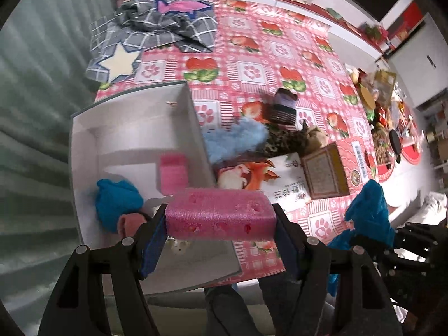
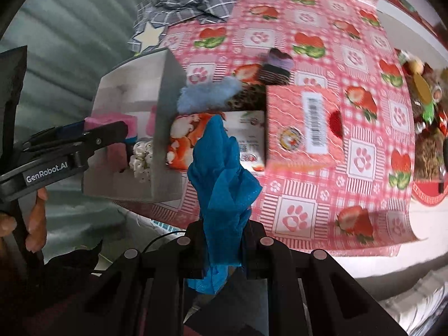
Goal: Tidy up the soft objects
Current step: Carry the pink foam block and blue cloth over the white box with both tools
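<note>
- At the table's near-left corner, a white box [image 1: 134,128] is seen standing open, divided inside by low partitions.
- Within the box, a small pink sponge [image 1: 173,172] is set in a middle compartment; a blue fuzzy bundle [image 1: 117,204] lies at about eight o'clock from it, and a white patterned item [image 2: 141,158] is glimpsed in a nearer compartment.
- A large pink sponge [image 1: 219,215] is clamped by its ends between the pads of the left gripper [image 1: 219,232], above the box's near edge.
- A blue cloth [image 2: 221,184] is pinched in the narrow jaws of the right gripper [image 2: 224,249], hanging over the table's front edge at about four o'clock from the box.
- Just outside the box wall, at three o'clock, a pale blue fluffy piece [image 1: 235,140], a leopard-print piece [image 1: 282,141] and a striped sock roll [image 1: 282,109] are gathered.
- Two cartons [image 1: 324,172] lie nearer, below that pile.
- The table is covered by a pink strawberry-and-paw cloth [image 1: 252,56].
- At eleven o'clock, a grey checked fabric [image 1: 156,28] with a star is heaped.
- A grey curtain [image 1: 36,98] is seen at left, cluttered items [image 1: 383,106] at two o'clock.
</note>
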Demonstrator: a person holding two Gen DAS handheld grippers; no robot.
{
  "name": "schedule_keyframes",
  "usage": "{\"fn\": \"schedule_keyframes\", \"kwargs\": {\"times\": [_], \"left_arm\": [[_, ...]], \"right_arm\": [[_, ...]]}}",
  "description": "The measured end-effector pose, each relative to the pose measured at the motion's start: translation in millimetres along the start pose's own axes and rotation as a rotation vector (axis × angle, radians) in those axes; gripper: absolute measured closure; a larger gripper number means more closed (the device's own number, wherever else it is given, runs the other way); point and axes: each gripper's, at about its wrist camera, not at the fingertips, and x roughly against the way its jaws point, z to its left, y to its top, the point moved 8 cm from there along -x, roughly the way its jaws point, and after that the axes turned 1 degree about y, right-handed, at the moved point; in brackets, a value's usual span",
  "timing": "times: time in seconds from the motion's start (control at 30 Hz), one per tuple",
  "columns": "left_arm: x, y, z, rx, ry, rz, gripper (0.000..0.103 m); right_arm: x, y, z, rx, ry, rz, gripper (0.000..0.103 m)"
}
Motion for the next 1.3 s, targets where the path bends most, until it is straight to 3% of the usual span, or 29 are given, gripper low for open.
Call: {"fn": "schedule_keyframes", "kwargs": {"times": [0.5,1.3], "left_arm": [[6.7,-3.1,60.2,0.139,0.023,-0.021,0.030],[2.6,-5.9,107.8,0.250,0.027,-0.028,0.030]], "right_arm": [[-6.8,28.5,41.2,0.093,0.003,0.010,0.086],[-19.7,60.2,87.4,0.191,0.000,0.044,0.086]]}}
